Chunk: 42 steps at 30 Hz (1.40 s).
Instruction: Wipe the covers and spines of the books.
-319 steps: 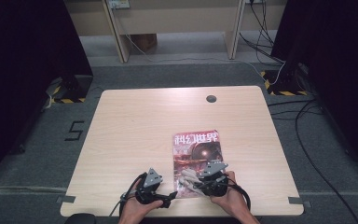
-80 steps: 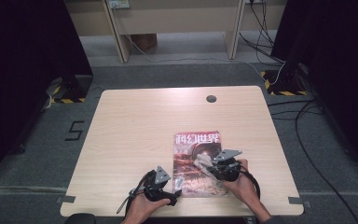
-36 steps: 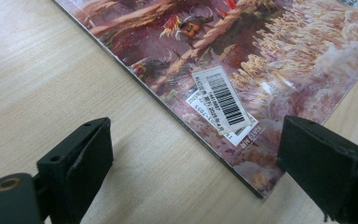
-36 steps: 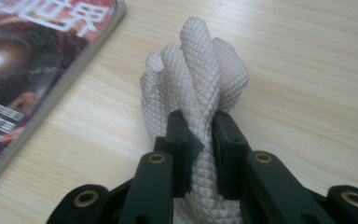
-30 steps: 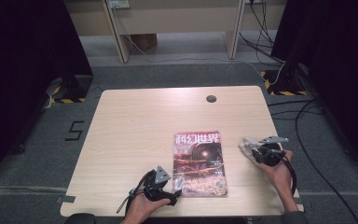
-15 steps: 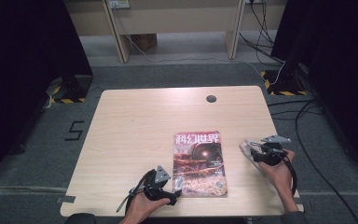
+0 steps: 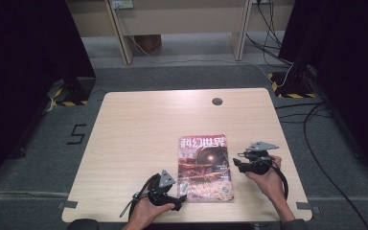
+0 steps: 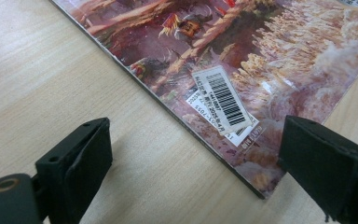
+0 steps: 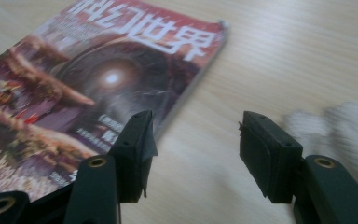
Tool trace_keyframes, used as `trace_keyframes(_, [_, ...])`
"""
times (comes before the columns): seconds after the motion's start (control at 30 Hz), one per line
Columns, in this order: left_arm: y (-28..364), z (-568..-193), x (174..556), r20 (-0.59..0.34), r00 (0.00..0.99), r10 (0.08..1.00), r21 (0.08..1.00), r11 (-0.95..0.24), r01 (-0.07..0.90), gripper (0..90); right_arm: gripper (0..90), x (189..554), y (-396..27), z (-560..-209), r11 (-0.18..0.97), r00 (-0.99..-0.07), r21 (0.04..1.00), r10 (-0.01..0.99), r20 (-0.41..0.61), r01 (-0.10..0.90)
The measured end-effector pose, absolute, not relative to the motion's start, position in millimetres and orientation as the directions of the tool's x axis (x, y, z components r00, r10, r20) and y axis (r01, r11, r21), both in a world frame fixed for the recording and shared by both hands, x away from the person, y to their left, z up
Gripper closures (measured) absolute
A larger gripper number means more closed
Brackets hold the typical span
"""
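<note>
The magazine (image 7: 204,166) lies flat at the table's (image 7: 139,139) near edge, right of centre, with bare wood to its left and far side. The left gripper (image 7: 176,201) spreads its jaws across the near-left corner, gripping nothing. The right gripper (image 7: 235,164), moved in leftward, has just been opening, nothing between its 2 jaws.

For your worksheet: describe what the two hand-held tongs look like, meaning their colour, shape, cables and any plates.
Both the left tongs and the right tongs are black, each topped by a grey three-cornered plate and trailing a black cable. Their jaws are blocky black pads with brass-coloured rivets behind them. Forearms are bare.
</note>
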<state>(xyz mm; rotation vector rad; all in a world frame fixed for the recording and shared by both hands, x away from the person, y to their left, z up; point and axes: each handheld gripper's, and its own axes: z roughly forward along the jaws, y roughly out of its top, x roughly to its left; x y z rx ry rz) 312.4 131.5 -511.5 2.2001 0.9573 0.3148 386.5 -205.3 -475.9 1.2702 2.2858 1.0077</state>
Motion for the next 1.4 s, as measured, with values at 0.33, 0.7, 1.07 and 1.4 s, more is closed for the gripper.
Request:
trace_keyframes(0.33, [131.3, -511.4, 312.5, -0.05, 0.699, 0.713, 0.692, -0.48, 0.539, 8.9, 45.1, 383.8, -178.9, -492.3, 0.391, -0.607, 0.673, 0.787, 0.109, 0.627])
trace_keyframes(0.7, [133.4, -509.7, 312.2, -0.025, 0.696, 0.717, 0.685, -0.495, 0.535, 8.6, 41.5, 378.8, -163.9, -498.9, 0.438, -0.625, 0.646, 0.776, 0.078, 0.625])
trace_keyframes(1.07, [152.8, -505.5, 319.4, 0.04, 0.659, 0.751, 0.656, -0.518, 0.549, 4.9, 38.6, 365.5, -150.3, -498.8, 0.472, -0.648, 0.638, 0.76, 0.055, 0.609])
trace_keyframes(1.4, [167.3, -504.0, 327.8, 0.049, 0.642, 0.765, 0.637, -0.52, 0.57, 4.0, 38.2, 350.3, -136.7, -497.3, 0.495, -0.651, 0.628, 0.758, 0.025, 0.6])
